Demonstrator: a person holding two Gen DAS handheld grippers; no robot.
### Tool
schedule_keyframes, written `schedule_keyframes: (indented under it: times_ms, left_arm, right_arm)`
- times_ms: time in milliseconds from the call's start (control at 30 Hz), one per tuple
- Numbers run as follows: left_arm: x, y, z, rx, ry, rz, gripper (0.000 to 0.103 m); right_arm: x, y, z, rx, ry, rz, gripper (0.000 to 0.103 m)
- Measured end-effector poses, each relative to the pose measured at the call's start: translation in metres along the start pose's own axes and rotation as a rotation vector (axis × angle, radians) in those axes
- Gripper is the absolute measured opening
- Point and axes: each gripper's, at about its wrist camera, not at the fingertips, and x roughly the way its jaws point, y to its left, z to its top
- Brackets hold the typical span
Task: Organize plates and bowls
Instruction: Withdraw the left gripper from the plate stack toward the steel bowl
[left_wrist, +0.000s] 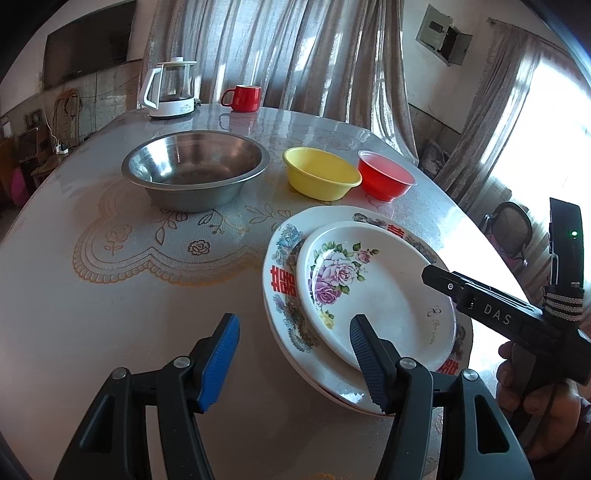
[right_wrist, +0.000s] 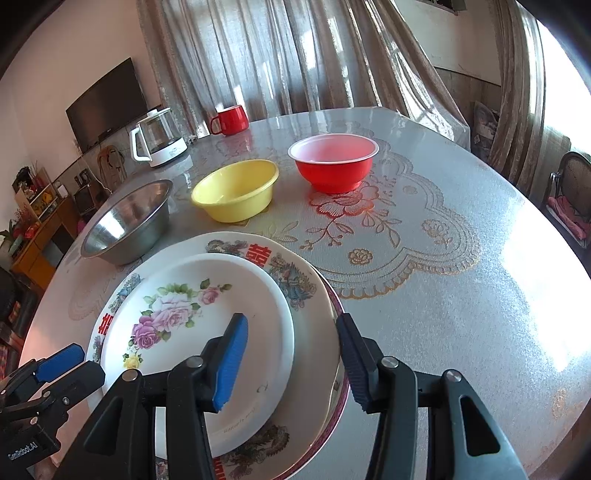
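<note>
We see a stack of plates at the near edge of the round bench (right_wrist: 424, 295) under its lace-pattern cover: small white rose-print plate (right_wrist: 192, 325) on top of a larger white plate with red characters and dragon border (right_wrist: 291, 280), with a maroon-rimmed plate edge showing below that.

Behind the stack: steel bowl (left_wrist: 195, 170) to its left, yellow plastic bowl (left_wrist: 321, 171) directly behind, red plastic bowl (left_wrist: 386, 177) just right of the yellow one, apart from it. Red mug (left_wrist: 242, 98) and glass kettle with white base (left_wrist: 170, 90) sit well behind the stack.

Left tool (left_wrist: 295, 365): jaws part open, nothing held, its black finger over the stack's left rim.

Right tool (right_wrist: 291, 363): jaws part open, straddling the stack's right rim, blue finger over the rose plate, black finger outside the rim; pads not pressing.
</note>
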Motion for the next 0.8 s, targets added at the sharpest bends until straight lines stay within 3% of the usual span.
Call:
schedule_keyframes:
  times_ms: [300, 800]
  left_arm:
    - [0.0, 0.01, -0.001, -0.024, 0.002, 0.025, 0.063]
    - [0.001, 0.03, -0.002, -0.079, 0.014, 0.041, 0.066]
  right_arm:
    - [-0.007, -0.002, 0.005, 0.017, -0.019, -0.012, 0.051]
    - [-0.008, 0.024, 0.013, -0.044, -0.013, 0.059, 0.052]
